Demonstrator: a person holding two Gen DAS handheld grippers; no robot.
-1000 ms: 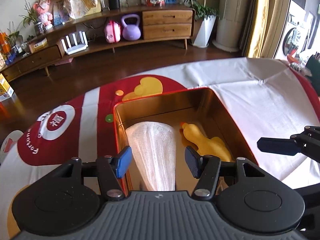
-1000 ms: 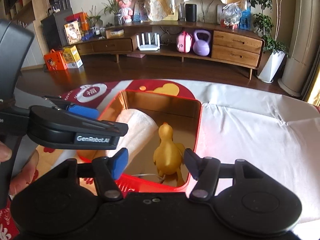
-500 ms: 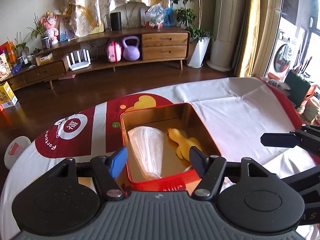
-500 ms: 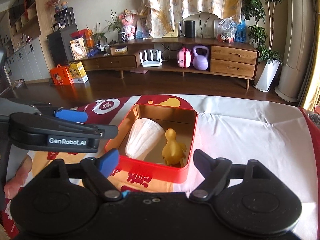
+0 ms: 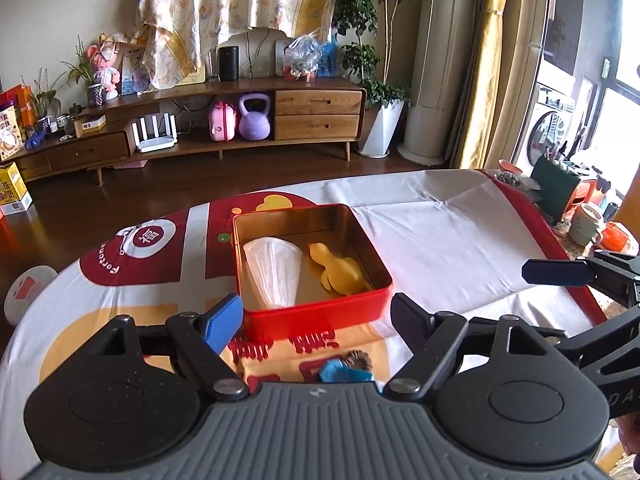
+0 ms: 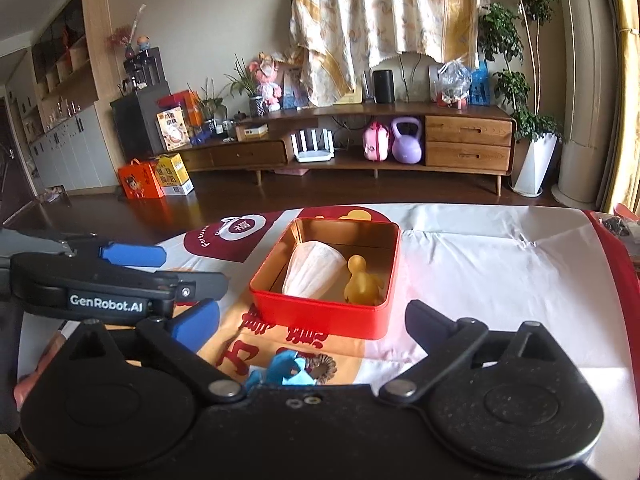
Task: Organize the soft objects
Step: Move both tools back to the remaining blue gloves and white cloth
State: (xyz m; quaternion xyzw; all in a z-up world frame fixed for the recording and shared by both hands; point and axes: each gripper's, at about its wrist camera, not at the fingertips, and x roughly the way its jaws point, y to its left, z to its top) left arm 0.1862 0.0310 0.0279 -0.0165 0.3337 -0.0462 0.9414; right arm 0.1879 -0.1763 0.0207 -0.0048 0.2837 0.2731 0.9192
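From the left wrist, the left gripper [image 5: 316,316] is spread, its jaws opening with nothing between them. The tin [image 5: 316,312] sits ahead on the cloth [image 5: 440,240], holding a white mesh cone [image 5: 274,270] and a yellow duck [image 5: 340,270] side by side. A blue toy [image 5: 340,370] lies on the cloth just before the tin, half hidden by the gripper body (what it is I cannot tell). Reaching for it half blind risks nudging the tin.

From the right wrist, the right gripper [image 6: 312,320] is also spread and opening, empty. The blue toy [image 6: 290,366] shows limp blue fabric beside a brown frilled ring, likely to sag or slip if pinched at an edge. The two grippers are close together and could collide going for the same toy.
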